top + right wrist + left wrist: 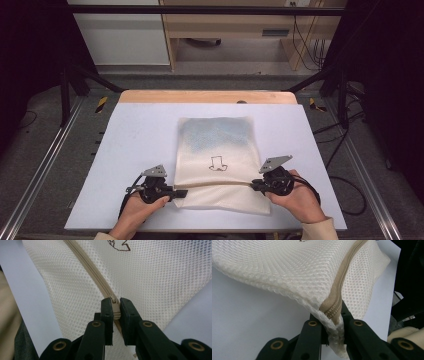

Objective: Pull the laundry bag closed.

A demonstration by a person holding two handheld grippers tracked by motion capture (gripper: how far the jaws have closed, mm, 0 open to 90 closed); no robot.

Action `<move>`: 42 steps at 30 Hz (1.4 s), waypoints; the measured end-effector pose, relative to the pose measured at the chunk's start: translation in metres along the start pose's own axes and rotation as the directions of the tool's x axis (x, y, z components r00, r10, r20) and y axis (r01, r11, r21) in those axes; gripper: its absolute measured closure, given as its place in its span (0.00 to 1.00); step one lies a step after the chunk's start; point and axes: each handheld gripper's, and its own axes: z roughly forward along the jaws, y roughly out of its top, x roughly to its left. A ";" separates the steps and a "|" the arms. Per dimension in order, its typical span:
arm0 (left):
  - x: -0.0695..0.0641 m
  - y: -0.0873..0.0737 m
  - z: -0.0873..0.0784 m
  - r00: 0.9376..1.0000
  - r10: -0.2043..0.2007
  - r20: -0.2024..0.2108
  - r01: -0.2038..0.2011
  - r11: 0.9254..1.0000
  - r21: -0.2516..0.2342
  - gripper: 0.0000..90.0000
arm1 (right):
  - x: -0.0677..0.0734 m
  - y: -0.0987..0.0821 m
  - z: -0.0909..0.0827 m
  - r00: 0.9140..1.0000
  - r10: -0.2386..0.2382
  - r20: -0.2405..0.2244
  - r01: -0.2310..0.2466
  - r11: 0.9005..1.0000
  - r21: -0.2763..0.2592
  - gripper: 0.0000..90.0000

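Tongs both clamped on the mesh laundry bag (218, 160), one at each end of its tan zipper (215, 184). Left tongs (181, 192) pinch the zipper's end and the mesh corner, seen close in the left gripper view (332, 322). Right tongs (254, 186) grip the zipper at the bag's opposite edge, apparently on the slider (115, 308). Bag lies flat near the front edge of the white desk (130, 140), a small drawn motif (218, 163) facing up.

Judged step: zipper anchored and ready to run. Next move: left holds firm, right draws the slider along the track, keeping the tape taut.
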 end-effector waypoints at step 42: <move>-0.001 0.001 -0.001 1.000 0.007 -0.003 -0.007 1.000 -0.004 0.93 | -0.003 -0.011 -0.002 1.000 0.020 -0.003 -0.020 1.000 0.001 0.91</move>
